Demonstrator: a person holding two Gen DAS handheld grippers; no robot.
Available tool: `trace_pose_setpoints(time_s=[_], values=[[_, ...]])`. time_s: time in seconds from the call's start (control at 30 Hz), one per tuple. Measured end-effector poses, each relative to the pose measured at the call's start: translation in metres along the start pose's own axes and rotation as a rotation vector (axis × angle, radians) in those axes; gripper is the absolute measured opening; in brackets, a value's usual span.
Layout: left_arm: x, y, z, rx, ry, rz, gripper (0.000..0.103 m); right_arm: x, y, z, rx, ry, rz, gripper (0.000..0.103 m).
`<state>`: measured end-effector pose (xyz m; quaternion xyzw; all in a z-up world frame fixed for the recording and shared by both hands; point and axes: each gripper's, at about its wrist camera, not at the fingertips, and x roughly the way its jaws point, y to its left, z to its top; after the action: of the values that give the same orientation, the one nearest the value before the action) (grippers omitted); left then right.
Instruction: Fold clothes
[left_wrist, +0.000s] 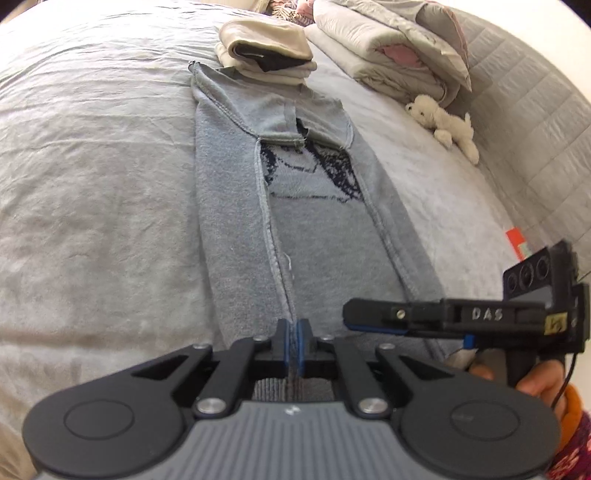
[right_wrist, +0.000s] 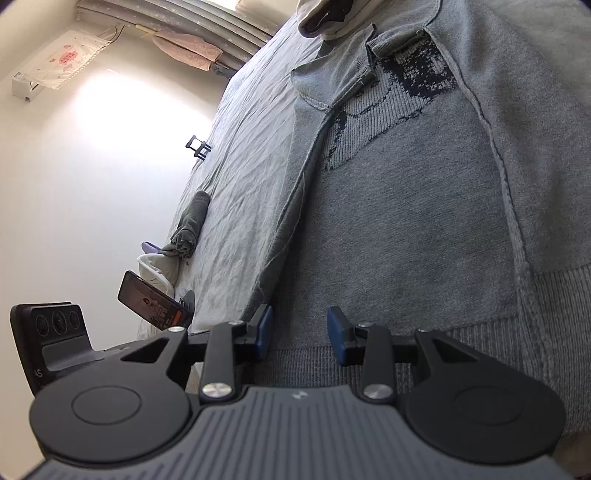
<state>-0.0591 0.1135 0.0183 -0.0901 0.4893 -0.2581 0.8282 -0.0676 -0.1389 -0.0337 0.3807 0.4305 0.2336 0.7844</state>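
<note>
A grey knitted sweater with a dark blue pattern lies flat on the bed sheet, both sides folded in toward the middle. At its near ribbed hem my left gripper is shut on the folded edge, and fabric shows between the blue pads. My right gripper comes in from the right, low over the same hem. In the right wrist view the sweater fills the frame. There the right gripper is open, its blue pads apart above the ribbed hem and pressing nothing.
A stack of folded clothes sits at the sweater's far end. Folded duvets and a white plush toy lie at the back right. A phone on a stand and a folded umbrella are at the bed's left edge.
</note>
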Motion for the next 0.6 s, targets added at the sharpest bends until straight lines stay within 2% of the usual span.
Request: trace_pose_setpoints(time_s=[0.07,0.27,0.5,0.53,0.6], values=[[-0.003,-0.005,0.004,-0.031,-0.014,-0.036,0.004,-0.006,0.001,0.0,-0.001,-0.013,0.007,0.038],[0.024,-0.028,0.008,-0.053,0.011,-0.041,0.004,-0.025,-0.004,0.004,-0.018,-0.078,-0.061,0.038],[0.073,-0.039,0.002,0.02,0.128,-0.009,0.005,-0.033,-0.015,0.007,-0.016,-0.097,-0.133,0.038],[0.069,-0.037,0.003,0.02,0.12,-0.024,0.005,-0.032,-0.016,0.007,-0.017,-0.094,-0.141,0.038],[0.06,-0.032,0.007,0.016,0.088,-0.054,0.012,-0.03,-0.016,0.01,-0.024,-0.088,-0.152,0.038]])
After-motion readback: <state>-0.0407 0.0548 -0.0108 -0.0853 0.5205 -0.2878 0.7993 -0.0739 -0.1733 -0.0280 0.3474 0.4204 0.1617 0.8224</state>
